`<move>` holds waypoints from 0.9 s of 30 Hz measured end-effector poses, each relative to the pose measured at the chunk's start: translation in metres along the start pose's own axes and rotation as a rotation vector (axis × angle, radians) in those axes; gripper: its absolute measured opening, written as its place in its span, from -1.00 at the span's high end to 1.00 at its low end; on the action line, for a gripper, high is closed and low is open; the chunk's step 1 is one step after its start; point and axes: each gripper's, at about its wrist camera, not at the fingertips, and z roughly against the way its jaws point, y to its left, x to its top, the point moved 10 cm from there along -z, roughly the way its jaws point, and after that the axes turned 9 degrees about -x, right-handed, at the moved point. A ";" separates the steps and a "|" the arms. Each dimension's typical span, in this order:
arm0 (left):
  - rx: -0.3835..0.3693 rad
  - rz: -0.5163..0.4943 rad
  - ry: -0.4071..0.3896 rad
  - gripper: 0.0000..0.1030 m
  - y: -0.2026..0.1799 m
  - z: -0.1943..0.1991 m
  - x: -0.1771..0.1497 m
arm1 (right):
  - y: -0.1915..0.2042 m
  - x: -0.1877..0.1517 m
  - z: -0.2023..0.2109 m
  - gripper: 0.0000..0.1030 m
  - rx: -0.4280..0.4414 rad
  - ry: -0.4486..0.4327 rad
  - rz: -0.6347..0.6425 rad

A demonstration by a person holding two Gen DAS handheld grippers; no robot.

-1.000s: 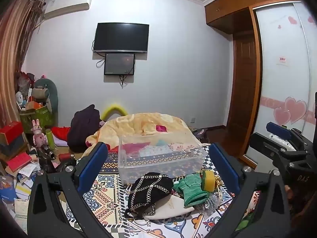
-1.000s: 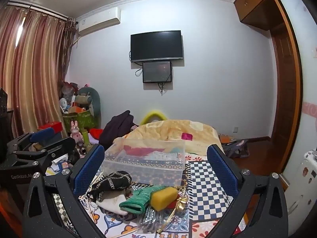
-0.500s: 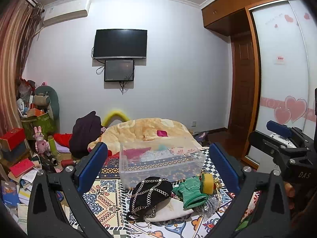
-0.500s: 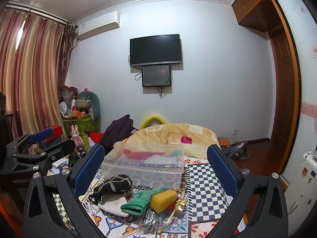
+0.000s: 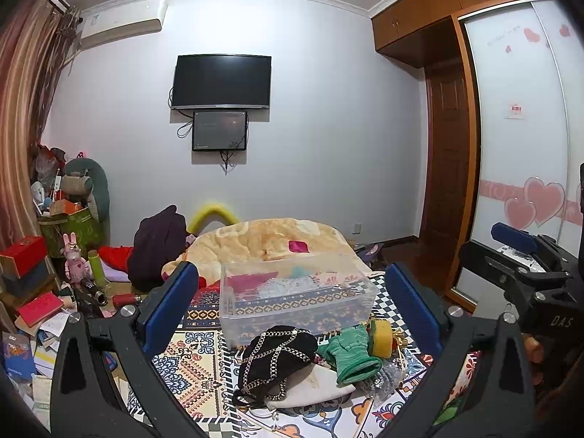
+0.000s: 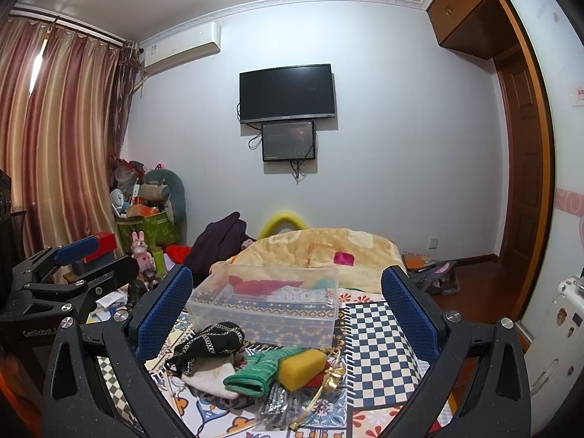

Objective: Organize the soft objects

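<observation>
Both the left gripper (image 5: pixel 292 306) and right gripper (image 6: pixel 286 310) are hanging wide open, gripping nothing. The heap of soft stuff (black chain-trimmed pouch (image 5: pixel 275 356), green knitted glove (image 5: pixel 352 352), yellow sponge block (image 6: pixel 301 365)) is lying at 6 o'clock of the clear plastic bin (image 5: pixel 295 297), touching its front on the patterned bedspread (image 5: pixel 189 368).

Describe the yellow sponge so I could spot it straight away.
Find the clear plastic bin on the patterned bedspread. In the small pile before it, the sponge leans against a green knitted piece: the only plain yellow block there.
</observation>
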 end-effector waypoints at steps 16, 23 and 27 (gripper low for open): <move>0.004 -0.001 -0.004 -1.00 0.000 0.000 0.000 | 0.001 0.002 0.003 -1.00 0.006 -0.007 -0.004; 0.004 0.000 -0.004 -1.00 -0.001 0.000 0.000 | 0.001 0.002 0.003 -1.00 0.007 -0.010 -0.001; 0.004 0.000 -0.007 -1.00 0.000 0.000 0.000 | 0.002 0.001 0.003 -1.00 0.007 -0.011 0.002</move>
